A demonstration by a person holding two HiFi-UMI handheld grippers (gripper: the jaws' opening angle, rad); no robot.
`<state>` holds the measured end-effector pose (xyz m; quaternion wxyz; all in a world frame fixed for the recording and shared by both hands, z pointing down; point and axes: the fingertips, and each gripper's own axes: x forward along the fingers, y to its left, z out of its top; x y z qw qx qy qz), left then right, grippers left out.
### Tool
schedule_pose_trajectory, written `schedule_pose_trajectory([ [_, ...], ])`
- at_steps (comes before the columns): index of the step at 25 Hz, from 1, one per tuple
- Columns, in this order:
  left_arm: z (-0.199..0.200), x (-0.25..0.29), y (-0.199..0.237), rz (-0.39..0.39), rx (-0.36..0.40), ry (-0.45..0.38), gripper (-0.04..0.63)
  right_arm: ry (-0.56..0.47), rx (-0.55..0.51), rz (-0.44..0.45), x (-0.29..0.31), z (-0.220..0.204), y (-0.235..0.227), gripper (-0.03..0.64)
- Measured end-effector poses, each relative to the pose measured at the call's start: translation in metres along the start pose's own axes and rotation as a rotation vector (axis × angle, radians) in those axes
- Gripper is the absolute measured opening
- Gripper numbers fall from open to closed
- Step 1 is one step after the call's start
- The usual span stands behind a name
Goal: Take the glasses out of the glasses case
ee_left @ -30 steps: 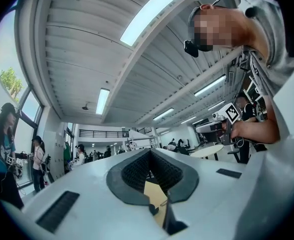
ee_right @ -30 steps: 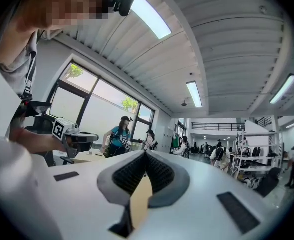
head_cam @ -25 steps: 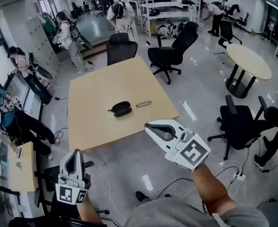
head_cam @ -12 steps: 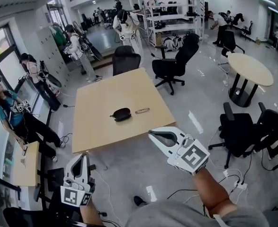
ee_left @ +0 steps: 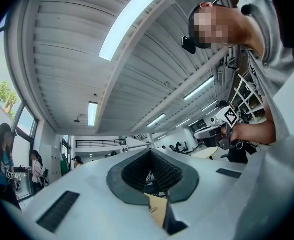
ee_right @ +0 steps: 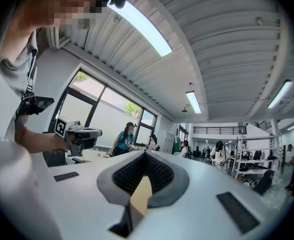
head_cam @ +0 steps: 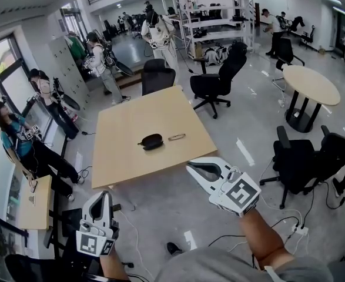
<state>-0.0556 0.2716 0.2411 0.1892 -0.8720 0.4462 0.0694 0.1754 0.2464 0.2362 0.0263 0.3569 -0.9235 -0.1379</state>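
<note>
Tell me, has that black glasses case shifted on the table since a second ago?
No. The glasses case still lies just left of the glasses, the same way back from the wooden table's near edge.

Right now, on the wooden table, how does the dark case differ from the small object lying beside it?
The dark case is black and bulky; the small object is pale and thin. The case is clearly larger than the object. Both lie on the wooden table, side by side but not touching.
</note>
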Motion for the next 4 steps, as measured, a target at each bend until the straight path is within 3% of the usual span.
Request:
schedule_pose_trajectory([
  [4,0.0007,-0.0016,-0.0051,-0.001,0.003,0.006,0.005,0.003,0.004,-0.004,-0.0050,-0.0016,-0.0006,0.008],
])
